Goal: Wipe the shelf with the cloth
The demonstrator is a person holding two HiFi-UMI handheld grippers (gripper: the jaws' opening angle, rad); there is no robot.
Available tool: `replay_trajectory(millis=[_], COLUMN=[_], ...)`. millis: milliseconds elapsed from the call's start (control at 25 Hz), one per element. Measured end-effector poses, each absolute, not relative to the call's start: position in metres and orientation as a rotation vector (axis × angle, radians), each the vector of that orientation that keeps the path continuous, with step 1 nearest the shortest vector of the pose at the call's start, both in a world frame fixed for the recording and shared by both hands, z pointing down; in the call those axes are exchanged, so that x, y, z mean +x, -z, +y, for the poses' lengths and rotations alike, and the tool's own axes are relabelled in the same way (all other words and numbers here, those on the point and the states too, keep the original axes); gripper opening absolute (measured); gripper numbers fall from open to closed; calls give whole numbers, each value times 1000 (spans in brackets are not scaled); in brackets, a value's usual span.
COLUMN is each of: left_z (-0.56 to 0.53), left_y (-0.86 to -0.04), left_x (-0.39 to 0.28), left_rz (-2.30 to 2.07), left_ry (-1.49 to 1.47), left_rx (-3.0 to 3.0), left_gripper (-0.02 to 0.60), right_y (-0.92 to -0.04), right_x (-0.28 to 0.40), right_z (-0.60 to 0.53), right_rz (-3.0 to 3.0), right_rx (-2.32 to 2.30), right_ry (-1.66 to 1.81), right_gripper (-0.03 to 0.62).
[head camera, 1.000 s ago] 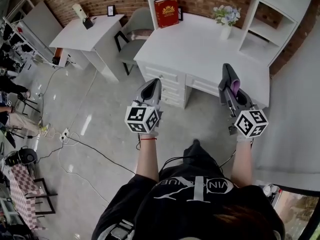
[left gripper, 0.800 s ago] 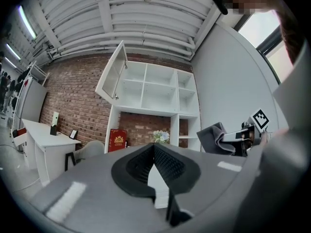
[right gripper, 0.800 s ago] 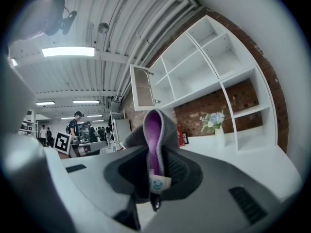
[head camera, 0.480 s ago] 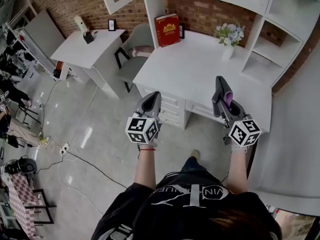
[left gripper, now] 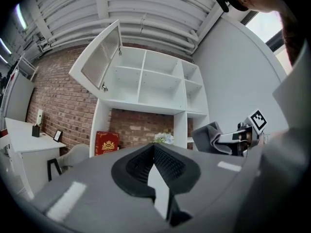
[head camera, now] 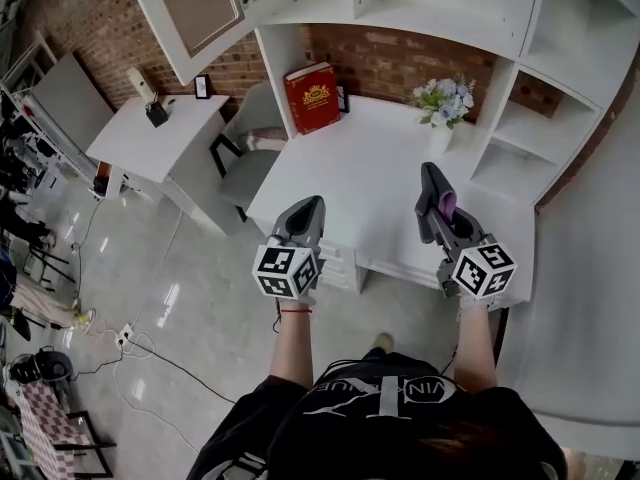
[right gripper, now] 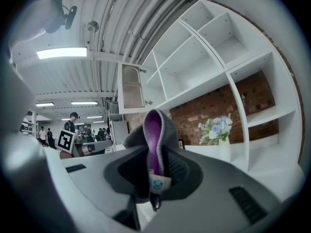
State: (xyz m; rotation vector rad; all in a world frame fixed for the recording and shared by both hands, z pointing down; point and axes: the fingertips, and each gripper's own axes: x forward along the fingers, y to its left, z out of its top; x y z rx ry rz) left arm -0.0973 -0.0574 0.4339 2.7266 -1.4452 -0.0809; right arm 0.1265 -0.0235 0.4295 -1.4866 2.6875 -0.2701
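A white shelf unit (head camera: pixel 500 28) with open compartments rises above a white desk (head camera: pixel 360 178). My right gripper (head camera: pixel 432 183) is over the desk's right part, shut on a folded grey and purple cloth (head camera: pixel 446 206). In the right gripper view the cloth (right gripper: pixel 154 130) sticks up from between the jaws of the right gripper (right gripper: pixel 154 164), with the shelf unit (right gripper: pixel 209 57) ahead. My left gripper (head camera: pixel 312 206) hovers over the desk's front edge, shut and holding nothing. In the left gripper view the left gripper (left gripper: pixel 154 148) points toward the shelf unit (left gripper: pixel 146 81).
A red book (head camera: pixel 312 96) stands at the desk's back left and a vase of flowers (head camera: pixel 438 113) at the back right. A cabinet door (head camera: pixel 190 8) hangs open at the upper left. A grey chair (head camera: pixel 245 163) and a side table (head camera: pixel 150 133) are left of the desk.
The person has stepped closer to the desk. Both grippers have moved forward and now sit over the desktop, nearer the shelf. The cloth stays in the right gripper.
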Motion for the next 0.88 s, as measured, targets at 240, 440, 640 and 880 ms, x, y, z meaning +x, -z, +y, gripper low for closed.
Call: replay_trajectory(millis=[240,440,640,880], left_z=[-110,-139,-160,-185], left_y=[-430,-436,-437,-428], left_x=[-73,-55,-44,-32], left_rz=[-1431,-1405,-1391,-1355], left_ry=[123,108,93,80], left_rx=[2725,2727,2730,2767], left_gripper=[11,11,11,11], right_y=[-422,-431,-439,-435], right_x=[137,142,145,139], right_z=[-73,-98,-115,-138], right_rz=[2731,2753,2773,2796], right_rx=[-1441,-1428,-1418,-1393], right_ry=[231,246,262,245], right_gripper=[71,71,71,71])
